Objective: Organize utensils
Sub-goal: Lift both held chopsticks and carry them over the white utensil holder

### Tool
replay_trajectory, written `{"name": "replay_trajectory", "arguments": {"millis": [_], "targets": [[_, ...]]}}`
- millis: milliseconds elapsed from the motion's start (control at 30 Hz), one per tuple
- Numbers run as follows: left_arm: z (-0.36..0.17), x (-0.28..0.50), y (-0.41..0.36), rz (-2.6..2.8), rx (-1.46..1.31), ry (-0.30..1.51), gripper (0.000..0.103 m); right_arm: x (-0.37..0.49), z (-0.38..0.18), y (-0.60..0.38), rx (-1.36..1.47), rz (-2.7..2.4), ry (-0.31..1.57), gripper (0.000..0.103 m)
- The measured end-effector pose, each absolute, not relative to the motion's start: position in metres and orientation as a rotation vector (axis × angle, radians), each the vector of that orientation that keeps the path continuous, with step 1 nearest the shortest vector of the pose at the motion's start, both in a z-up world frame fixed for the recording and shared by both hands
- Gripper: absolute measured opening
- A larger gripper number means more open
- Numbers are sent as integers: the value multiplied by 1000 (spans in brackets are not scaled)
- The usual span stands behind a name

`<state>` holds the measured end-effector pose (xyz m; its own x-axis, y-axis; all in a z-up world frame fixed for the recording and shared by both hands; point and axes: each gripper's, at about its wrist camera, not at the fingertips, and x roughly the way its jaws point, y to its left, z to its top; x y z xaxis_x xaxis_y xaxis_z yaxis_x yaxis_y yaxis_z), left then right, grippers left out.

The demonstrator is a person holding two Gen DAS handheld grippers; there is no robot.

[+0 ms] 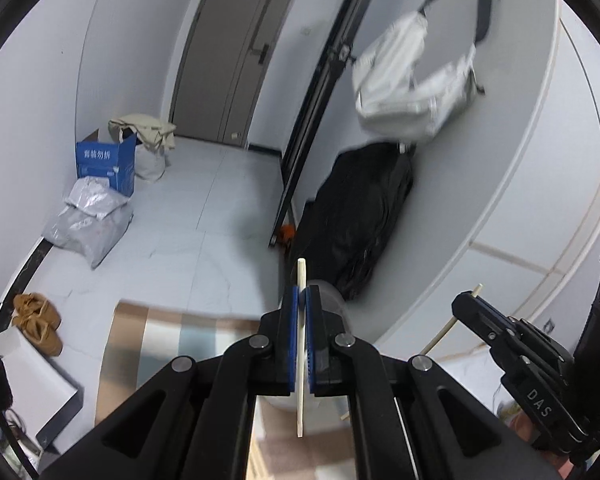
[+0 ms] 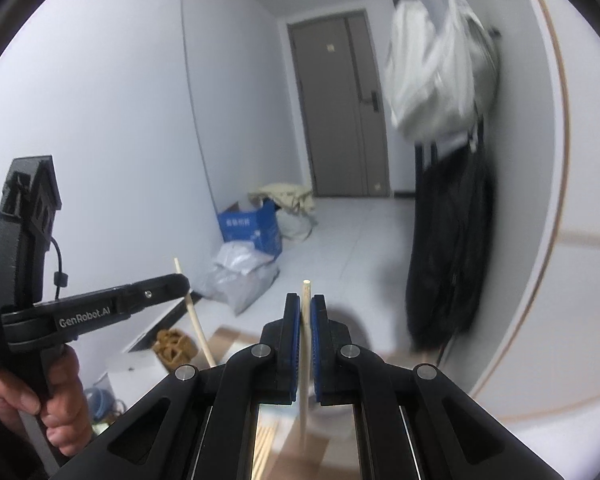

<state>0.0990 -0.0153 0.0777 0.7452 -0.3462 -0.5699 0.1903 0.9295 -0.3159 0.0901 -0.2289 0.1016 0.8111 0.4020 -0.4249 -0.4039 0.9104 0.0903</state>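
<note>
Left claw (image 1: 302, 292), nearest the lens, is clamping a chopstick (image 1: 300, 344) between its blue pads (image 1: 293, 344), the stick standing upright with its ends projecting above and below. Right claw (image 2: 307, 300) is gripping a second chopstick (image 2: 305, 360) likewise, near its upper end. Each stick is judged light, stiff and smooth, likely to pivot; a mid-length hold suits it.

The left gripper (image 1: 301, 300) and right gripper (image 2: 306, 308) are black with blue pads, each pinching a pale cream chopstick (image 1: 300, 344) (image 2: 305, 360). At ten o'clock sits a blue cardboard box (image 1: 106, 166) with white print, a silver-grey plastic bag (image 1: 90, 222) and tan shoes (image 1: 38, 322). The door (image 1: 228, 52) is grey-brown, the hanging bag (image 1: 412, 80) off-white, the garment (image 1: 360, 220) below it black, the mat (image 1: 180, 336) striped brown, cream and pale blue.
</note>
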Motion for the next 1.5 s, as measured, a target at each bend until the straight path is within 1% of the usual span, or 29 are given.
{"name": "replay_trajectory", "arguments": {"millis": [133, 300, 433, 767, 1000, 1200, 1433, 1467, 1500], "targets": [[86, 128, -11, -282, -308, 630, 0, 119, 131, -218, -77, 453, 404, 4], [81, 157, -2, -261, -382, 606, 0, 153, 147, -204, -138, 487, 378, 4], [67, 172, 2, -246, -412, 601, 0, 176, 138, -190, -189, 520, 379, 4], [32, 190, 1, -265, -426, 638, 0, 201, 86, -179, -251, 571, 459, 4], [33, 182, -9, -308, -368, 625, 0, 206, 61, -176, -259, 605, 529, 4], [32, 178, -18, -323, -315, 631, 0, 210, 55, -174, -246, 617, 558, 4], [21, 177, -17, -372, -301, 700, 0, 216, 43, -175, -227, 620, 601, 5], [19, 178, -16, -372, -301, 718, 1, 217, 42, -175, -223, 621, 606, 6], [18, 179, -15, -366, -301, 739, 8, 217, 42, -176, -214, 626, 619, 12]]}}
